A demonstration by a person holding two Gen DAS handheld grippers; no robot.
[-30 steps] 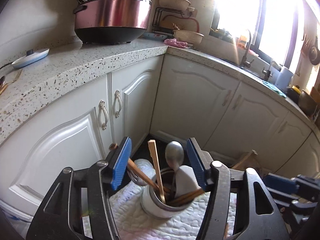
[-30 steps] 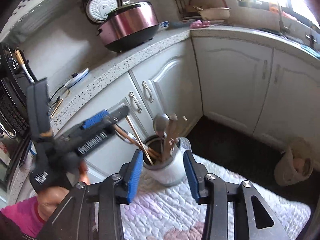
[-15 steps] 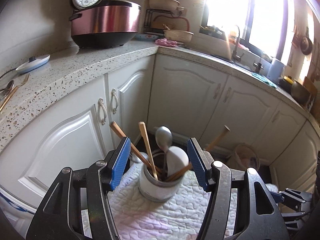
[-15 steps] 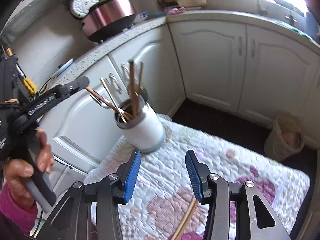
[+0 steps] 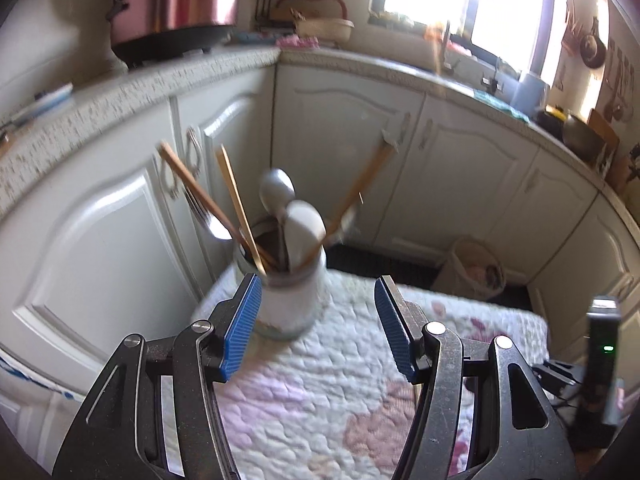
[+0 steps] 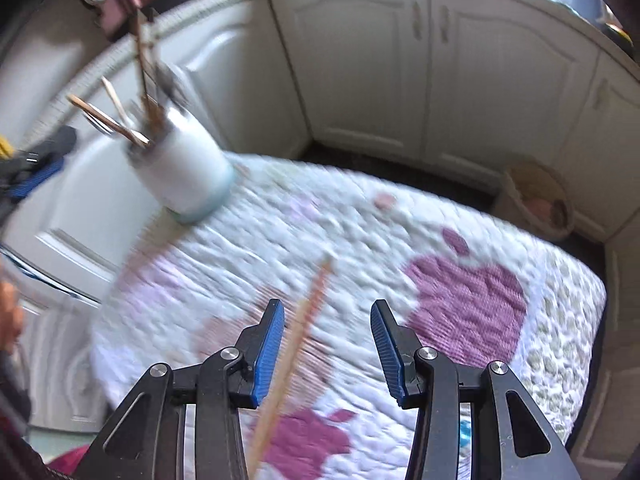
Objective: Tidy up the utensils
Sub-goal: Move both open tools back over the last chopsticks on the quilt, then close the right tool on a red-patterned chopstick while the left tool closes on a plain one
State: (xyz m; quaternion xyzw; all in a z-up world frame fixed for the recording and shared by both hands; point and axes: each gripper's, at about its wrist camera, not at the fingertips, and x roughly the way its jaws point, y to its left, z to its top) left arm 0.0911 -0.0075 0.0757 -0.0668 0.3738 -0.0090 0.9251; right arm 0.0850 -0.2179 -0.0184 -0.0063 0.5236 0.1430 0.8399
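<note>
A white utensil jar (image 5: 290, 304) stands on the quilted mat (image 5: 320, 380), holding wooden chopsticks (image 5: 236, 204), a metal spoon (image 5: 277, 192) and a white spoon. My left gripper (image 5: 318, 312) is open. The jar sits just beyond its left pad, apart from it. In the right wrist view the jar (image 6: 188, 172) is at the far left of the mat (image 6: 400, 240). A single wooden chopstick (image 6: 304, 320) lies on the mat. My right gripper (image 6: 327, 312) hovers open over it, the stick running close by its left pad. The pads are not pressing it.
White cabinet doors (image 5: 348, 152) curve round behind the mat. A pink rice cooker (image 5: 176, 12) stands on the speckled counter. A wicker basket (image 5: 476, 270) sits on the dark floor past the mat's far edge. A black housing with a green light (image 5: 602, 360) is at the right.
My right gripper has dropped toward the mat and tilted down; the loose chopstick now lies between its fingers. My left gripper has drawn back from the jar, which now sits off to its left.
</note>
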